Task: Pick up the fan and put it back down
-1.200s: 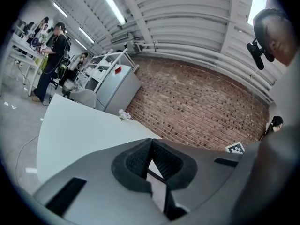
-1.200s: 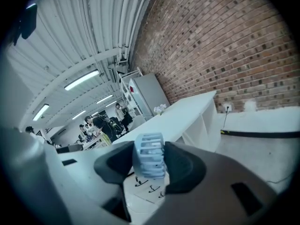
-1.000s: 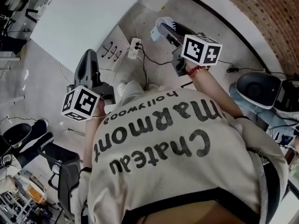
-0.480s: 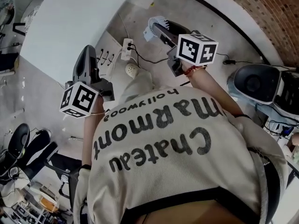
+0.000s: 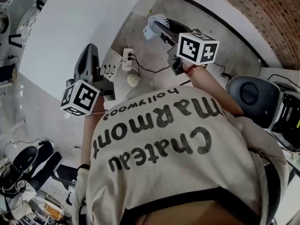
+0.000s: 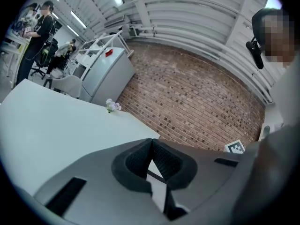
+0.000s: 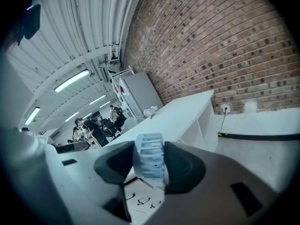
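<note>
The person stands beside a long white table and holds one pair of tongs in each hand. The right tongs are stretched forward, and they are grasping the fan. It is a small white fan with a ribbed grille. In the right gripper view the fan sits upright between the two dark pads of the right tongs, and both pads press against its sides. The fan rests on nothing. It hangs in the air above the grey floor, just beside the end of the table and near the brick wall. The left tongs are clenched and hold nothing. In the left gripper view the tips of the left tongs touch each other, and only a thin slit stays open lower down, through which the pale table top shows. In the head view these tongs point at the long edge of the table, well apart from the fan. On the floor between the two arms lies a white power strip with a black cable plugged in. A dark chair stands at the person's right side. The person wears a light sweater with large dark letters.
</note>
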A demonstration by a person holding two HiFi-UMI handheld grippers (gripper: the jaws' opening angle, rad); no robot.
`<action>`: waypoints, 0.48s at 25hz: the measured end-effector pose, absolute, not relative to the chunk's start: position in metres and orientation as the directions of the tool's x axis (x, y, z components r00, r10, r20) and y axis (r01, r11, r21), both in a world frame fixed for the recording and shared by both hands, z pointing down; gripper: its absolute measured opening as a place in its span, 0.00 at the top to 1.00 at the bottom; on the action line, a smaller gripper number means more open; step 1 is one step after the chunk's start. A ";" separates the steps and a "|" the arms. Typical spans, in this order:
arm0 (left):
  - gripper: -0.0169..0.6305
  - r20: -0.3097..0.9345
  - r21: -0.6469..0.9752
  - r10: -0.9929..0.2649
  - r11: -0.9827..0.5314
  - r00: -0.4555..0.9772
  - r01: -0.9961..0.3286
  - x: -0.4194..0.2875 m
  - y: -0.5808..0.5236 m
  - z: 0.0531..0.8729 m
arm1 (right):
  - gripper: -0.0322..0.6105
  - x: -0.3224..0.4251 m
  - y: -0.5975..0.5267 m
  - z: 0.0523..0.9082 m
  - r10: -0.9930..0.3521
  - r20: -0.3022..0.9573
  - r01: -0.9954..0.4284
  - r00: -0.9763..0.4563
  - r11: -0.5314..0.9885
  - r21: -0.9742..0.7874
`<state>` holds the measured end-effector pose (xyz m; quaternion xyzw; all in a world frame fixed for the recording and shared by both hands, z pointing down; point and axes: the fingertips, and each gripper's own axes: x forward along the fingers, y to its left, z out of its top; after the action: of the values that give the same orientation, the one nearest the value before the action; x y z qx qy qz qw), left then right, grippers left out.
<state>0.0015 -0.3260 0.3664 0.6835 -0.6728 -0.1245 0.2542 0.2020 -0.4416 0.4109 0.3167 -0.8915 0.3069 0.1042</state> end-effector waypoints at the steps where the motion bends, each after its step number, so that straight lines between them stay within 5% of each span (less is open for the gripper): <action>1: 0.97 0.172 0.516 -0.983 0.033 0.066 -0.856 -0.003 -0.334 0.368 | 0.65 0.197 -0.451 0.411 -0.503 0.379 -0.630 -0.777 0.611 -0.480; 12: 0.97 0.127 0.500 -0.992 0.043 0.024 -0.865 -0.083 -0.383 0.354 | 0.65 0.121 -0.518 0.399 -0.503 0.348 -0.611 -0.791 0.642 -0.462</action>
<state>-0.0825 -0.3835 0.3540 0.6779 -0.6846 -0.1379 0.2295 0.1208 -0.5184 0.3986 0.3091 -0.9013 0.2886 0.0939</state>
